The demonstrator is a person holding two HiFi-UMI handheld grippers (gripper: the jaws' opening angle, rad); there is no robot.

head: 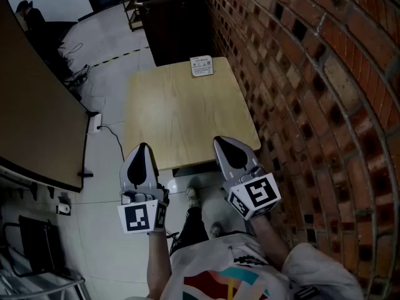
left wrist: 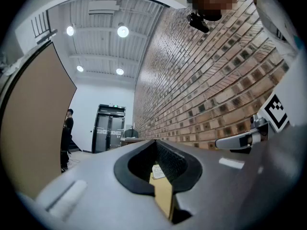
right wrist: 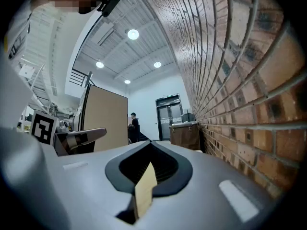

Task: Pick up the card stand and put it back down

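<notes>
A small white card stand sits at the far edge of the light wooden table, close to the brick wall. Both grippers hover at the table's near edge, far from the stand. My left gripper is at the near left corner, its jaws drawn together to a single tip, nothing held. My right gripper is at the near right, also shut and empty. In the left gripper view the left gripper frames a sliver of table with the card stand beyond. The right gripper shows only a table strip.
A brick wall runs along the table's right side. A dark cabinet stands just beyond the far edge. A brown partition panel is at the left, with cables on the floor. A person stands far off near a door.
</notes>
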